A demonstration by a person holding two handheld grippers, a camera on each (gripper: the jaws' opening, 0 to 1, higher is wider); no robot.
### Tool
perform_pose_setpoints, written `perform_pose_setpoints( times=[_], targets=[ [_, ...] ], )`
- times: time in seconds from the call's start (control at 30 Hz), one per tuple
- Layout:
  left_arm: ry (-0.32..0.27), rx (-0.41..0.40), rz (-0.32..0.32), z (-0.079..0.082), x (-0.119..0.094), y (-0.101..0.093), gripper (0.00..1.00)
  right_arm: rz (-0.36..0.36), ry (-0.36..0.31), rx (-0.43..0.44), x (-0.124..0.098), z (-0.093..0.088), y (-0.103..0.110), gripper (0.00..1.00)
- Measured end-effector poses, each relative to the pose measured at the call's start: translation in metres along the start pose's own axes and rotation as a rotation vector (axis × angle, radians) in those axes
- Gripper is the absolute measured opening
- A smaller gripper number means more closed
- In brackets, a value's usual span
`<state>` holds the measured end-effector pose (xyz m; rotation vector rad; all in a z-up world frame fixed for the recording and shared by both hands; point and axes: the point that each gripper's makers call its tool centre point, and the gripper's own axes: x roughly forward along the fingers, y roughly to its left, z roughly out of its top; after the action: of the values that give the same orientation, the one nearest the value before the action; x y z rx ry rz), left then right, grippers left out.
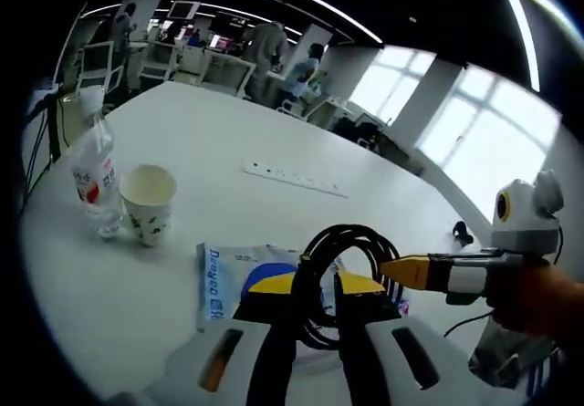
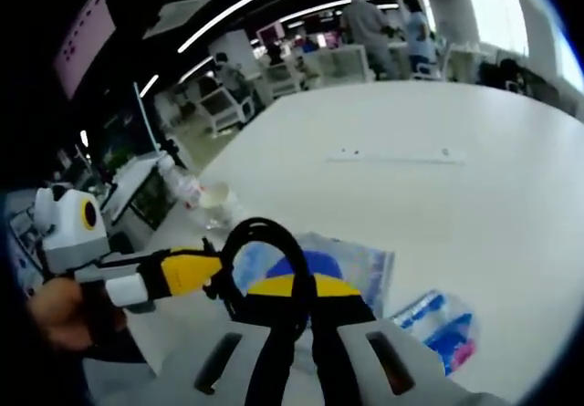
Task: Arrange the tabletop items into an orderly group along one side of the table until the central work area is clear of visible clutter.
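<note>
A coiled black cable (image 1: 342, 242) hangs above the white table (image 1: 274, 132). My left gripper (image 1: 315, 286) is shut on its lower strands. My right gripper (image 1: 388, 267) comes in from the right, held by a hand, with its yellow tip closed on the coil's side. In the right gripper view the cable (image 2: 260, 233) loops up between my right gripper's (image 2: 294, 287) yellow pads, and the left gripper (image 2: 214, 269) pinches it from the left. Under the coil lies a blue and white packet (image 1: 228, 274) (image 2: 351, 265).
A water bottle (image 1: 94, 173) (image 2: 182, 185) and a paper cup (image 1: 148, 201) (image 2: 217, 203) stand together near the table's edge. A white power strip (image 1: 294, 178) (image 2: 397, 157) lies mid-table. A small blue and pink packet (image 2: 443, 324) lies nearby. People and desks are beyond.
</note>
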<state>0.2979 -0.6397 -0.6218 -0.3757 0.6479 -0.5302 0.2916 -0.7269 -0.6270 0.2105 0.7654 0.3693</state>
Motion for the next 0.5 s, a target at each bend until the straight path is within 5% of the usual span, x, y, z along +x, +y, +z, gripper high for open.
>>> perform_pose_setpoints(
  times=[0.5],
  targets=[
    [0.05, -0.019, 0.004, -0.048, -0.032, 0.005, 0.12, 0.027, 0.077, -0.024, -0.011, -0.05, 0.019, 0.01]
  ],
)
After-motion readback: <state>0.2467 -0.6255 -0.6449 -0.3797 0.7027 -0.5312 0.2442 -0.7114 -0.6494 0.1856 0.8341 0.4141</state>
